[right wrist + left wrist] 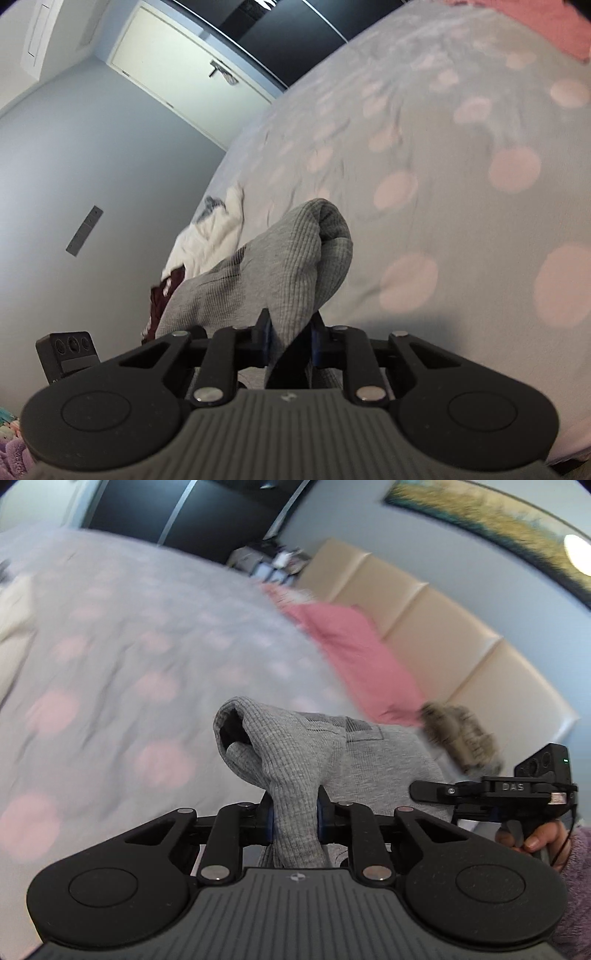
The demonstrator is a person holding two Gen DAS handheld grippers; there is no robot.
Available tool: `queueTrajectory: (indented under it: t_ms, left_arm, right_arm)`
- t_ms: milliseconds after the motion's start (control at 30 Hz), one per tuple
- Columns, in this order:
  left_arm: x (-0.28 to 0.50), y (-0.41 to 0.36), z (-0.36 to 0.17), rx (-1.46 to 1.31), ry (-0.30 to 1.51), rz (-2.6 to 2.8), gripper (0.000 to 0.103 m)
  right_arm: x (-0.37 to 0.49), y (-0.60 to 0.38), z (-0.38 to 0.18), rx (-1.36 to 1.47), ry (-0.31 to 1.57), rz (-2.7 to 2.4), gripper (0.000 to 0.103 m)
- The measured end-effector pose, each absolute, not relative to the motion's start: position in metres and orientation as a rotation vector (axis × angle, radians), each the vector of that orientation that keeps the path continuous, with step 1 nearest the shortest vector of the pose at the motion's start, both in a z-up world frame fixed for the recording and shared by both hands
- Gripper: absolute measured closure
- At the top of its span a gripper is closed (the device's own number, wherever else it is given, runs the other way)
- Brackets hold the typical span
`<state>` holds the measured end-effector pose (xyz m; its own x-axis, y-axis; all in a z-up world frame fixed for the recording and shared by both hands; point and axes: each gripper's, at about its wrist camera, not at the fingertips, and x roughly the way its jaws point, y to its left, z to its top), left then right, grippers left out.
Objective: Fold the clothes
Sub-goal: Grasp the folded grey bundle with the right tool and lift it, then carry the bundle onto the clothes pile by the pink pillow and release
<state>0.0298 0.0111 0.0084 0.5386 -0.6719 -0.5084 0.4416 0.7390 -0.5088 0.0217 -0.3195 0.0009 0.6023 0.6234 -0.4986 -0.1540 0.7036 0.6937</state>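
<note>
A grey ribbed knit garment [295,746] hangs between both grippers above the bed. My left gripper [294,818] is shut on a bunched edge of it, with a cuff-like opening sticking up past the fingers. My right gripper [288,338] is shut on another bunched edge of the same garment [295,258]. The right gripper's body also shows at the right of the left wrist view [491,794], held by a hand. The rest of the garment drops out of sight below the grippers.
The bed has a grey cover with pink dots [129,646] [443,166]. A pink pillow [351,653] and a beige padded headboard [443,627] lie beyond. A white and a dark red garment [207,236] sit at the bed's edge. A fuzzy brown item [458,734] lies near the pillow.
</note>
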Motion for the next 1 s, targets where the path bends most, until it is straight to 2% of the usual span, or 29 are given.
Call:
queueTrajectory:
  t_ms: [367,533,733,1000]
  left_arm:
    - [0.08,-0.191,0.093,-0.393,0.678,-1.024,0.087]
    - [0.101,-0.278,0.092,-0.407,0.723,-1.09,0.087]
    - [0.126,-0.379,0.084,-0.423,0.79,-1.149,0.087]
    - [0.163,-0.45,0.029,-0.454,0.886,-1.109,0.087]
  right_arm:
    - [0.012,-0.492,0.168,0.427,0.704,0.273,0.081]
    - [0.004,-0.574,0.222,0.351,0.669,0.144,0.081]
    - [0.016,-0.66,0.227,0.346,0.689,0.044,0.081]
    - [0.069,-0.74,0.166,0.409,0.729,-0.015,0.081]
